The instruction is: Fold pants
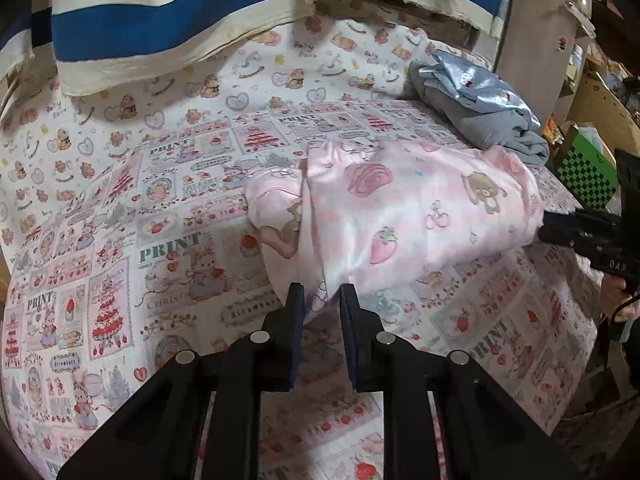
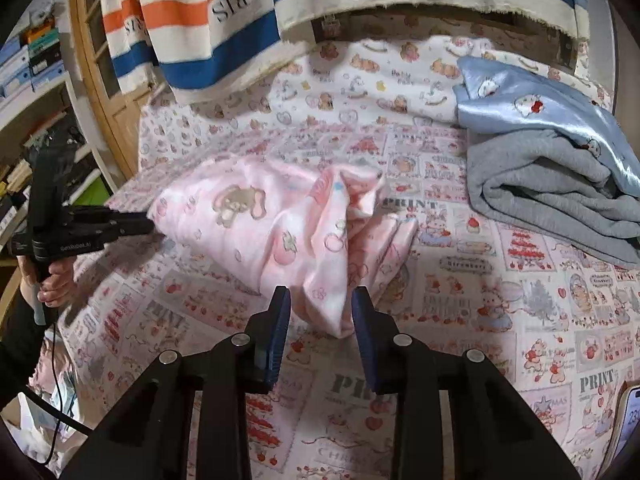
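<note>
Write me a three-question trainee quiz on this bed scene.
1. True or false: the grey and blue clothes lie on top of the pink pants.
2. What hangs behind the bed sheet? A) striped cloth B) a mirror C) a plain black curtain
3. Which item has an edge between the fingers of the right gripper?

Key: 1. False, they lie apart on the sheet. 2. A. 3. The pink pants.
</note>
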Demonstrator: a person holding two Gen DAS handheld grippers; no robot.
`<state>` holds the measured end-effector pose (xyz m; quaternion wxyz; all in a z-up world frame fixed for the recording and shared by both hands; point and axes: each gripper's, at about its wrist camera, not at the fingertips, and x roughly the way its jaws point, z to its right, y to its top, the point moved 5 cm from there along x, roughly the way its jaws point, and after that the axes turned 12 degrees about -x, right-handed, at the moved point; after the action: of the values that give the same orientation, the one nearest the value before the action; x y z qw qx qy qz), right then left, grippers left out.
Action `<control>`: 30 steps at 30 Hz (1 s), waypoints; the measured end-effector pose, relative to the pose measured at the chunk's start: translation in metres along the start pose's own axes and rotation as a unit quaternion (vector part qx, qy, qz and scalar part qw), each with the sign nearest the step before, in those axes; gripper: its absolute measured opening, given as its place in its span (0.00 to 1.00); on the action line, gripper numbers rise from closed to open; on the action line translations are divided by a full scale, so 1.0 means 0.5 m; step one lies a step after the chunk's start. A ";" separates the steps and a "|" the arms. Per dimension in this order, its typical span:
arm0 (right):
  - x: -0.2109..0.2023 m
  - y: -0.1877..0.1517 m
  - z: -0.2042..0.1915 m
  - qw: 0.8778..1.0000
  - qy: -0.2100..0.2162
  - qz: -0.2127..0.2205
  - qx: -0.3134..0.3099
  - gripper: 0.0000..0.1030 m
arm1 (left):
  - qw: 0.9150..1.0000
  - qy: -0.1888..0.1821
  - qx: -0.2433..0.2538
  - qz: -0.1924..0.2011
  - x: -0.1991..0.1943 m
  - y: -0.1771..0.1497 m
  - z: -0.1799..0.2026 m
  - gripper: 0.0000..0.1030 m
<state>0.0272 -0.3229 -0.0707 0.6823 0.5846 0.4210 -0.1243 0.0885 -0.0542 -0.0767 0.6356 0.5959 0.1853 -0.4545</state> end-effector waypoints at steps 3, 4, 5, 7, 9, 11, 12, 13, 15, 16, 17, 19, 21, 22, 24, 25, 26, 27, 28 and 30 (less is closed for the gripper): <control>0.026 -0.011 0.000 1.000 -0.002 -0.029 0.003 0.01 | 1.000 0.005 -0.002 0.004 0.001 0.002 -0.008 0.02; 0.030 -0.016 0.000 0.999 -0.005 -0.036 0.009 0.02 | 1.000 0.013 -0.004 0.010 -0.003 0.004 -0.011 0.02; 0.025 -0.016 0.001 0.999 -0.012 -0.031 0.016 0.02 | 1.000 0.017 -0.008 0.014 -0.009 0.007 -0.017 0.02; 0.010 -0.013 0.008 0.999 -0.019 -0.023 0.022 0.01 | 1.000 0.008 -0.018 0.017 -0.023 0.015 -0.024 0.02; -0.008 -0.009 0.012 0.999 -0.016 -0.011 0.026 0.01 | 0.999 0.017 -0.017 0.023 -0.035 0.021 -0.030 0.02; -0.019 -0.012 0.014 0.999 -0.017 -0.011 0.026 0.01 | 0.999 0.025 -0.015 0.025 -0.040 0.023 -0.033 0.02; -0.019 -0.014 0.013 0.999 -0.017 -0.015 0.023 0.01 | 0.999 0.026 -0.016 0.023 -0.039 0.022 -0.034 0.02; -0.017 -0.022 0.011 0.999 -0.021 -0.022 0.020 0.01 | 0.999 0.029 -0.016 0.021 -0.035 0.020 -0.035 0.02; -0.009 -0.038 0.006 0.999 -0.024 -0.037 0.011 0.01 | 0.999 0.048 -0.005 0.023 -0.025 0.011 -0.032 0.02; -0.005 -0.047 0.004 0.999 -0.027 -0.043 0.007 0.01 | 0.998 0.057 0.004 0.025 -0.020 0.006 -0.028 0.02; -0.007 -0.053 0.003 0.999 -0.032 -0.042 0.004 0.01 | 0.997 0.066 0.011 0.025 -0.015 -0.001 -0.025 0.02; -0.014 -0.057 0.007 0.998 -0.040 -0.042 0.003 0.01 | 0.997 0.070 0.012 0.029 -0.015 -0.006 -0.025 0.02; -0.024 -0.060 0.021 0.997 -0.058 -0.043 0.006 0.01 | 0.998 0.060 -0.006 0.033 -0.025 0.003 -0.034 0.02; -0.030 -0.061 0.029 0.997 -0.067 -0.043 0.008 0.01 | 0.998 0.052 -0.016 0.039 -0.035 0.012 -0.039 0.02; -0.051 -0.056 0.046 0.997 -0.069 -0.031 0.013 0.01 | 0.998 0.040 -0.013 0.050 -0.051 0.024 -0.034 0.02; -0.061 -0.053 0.051 0.997 -0.068 -0.024 0.014 0.01 | 0.998 0.041 -0.007 0.054 -0.056 0.028 -0.029 0.02; -0.072 -0.048 0.053 0.998 -0.060 -0.014 0.012 0.01 | 0.997 0.046 -0.001 0.056 -0.056 0.030 -0.024 0.03; -0.079 -0.043 0.054 0.998 -0.056 -0.007 0.011 0.01 | 0.997 0.049 0.003 0.053 -0.054 0.030 -0.019 0.03; -0.089 -0.037 0.054 0.998 -0.056 0.008 0.013 0.01 | 0.997 0.053 0.009 0.052 -0.051 0.030 -0.015 0.07; -0.096 -0.026 0.052 0.999 -0.045 0.020 0.012 0.01 | 0.996 0.062 0.019 0.056 -0.048 0.031 -0.008 0.13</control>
<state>0.0003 -0.3654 -0.0458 0.6956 0.5950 0.3769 -0.1418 0.0896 -0.0439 -0.0497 0.6358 0.6447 0.1817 -0.3835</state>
